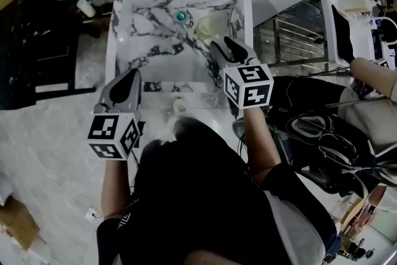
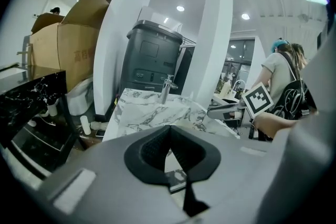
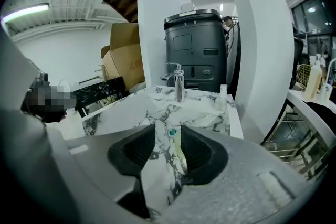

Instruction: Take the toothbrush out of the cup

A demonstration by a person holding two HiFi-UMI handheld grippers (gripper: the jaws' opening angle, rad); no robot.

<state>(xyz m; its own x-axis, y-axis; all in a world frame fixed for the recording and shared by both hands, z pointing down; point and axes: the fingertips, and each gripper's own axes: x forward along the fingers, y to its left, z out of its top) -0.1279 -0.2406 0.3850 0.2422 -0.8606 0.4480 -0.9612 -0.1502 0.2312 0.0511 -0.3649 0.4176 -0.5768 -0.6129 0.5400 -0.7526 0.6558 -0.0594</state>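
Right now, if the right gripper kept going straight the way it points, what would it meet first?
Probably the pale cup in the marble basin, beside the teal drain plug. The right gripper frames it between open jaws, though depth is unclear.

A black top (image 1: 186, 195) with short sleeves is worn, with small white print on the left sleeve (image 1: 121, 223). The left gripper (image 1: 131, 74) and the right gripper (image 1: 223, 43) are each built of a grey shell (image 2: 79, 181) and black ribbed pads (image 3: 202, 152). A cube (image 1: 113, 133) with black-and-white square markers is carried by each.
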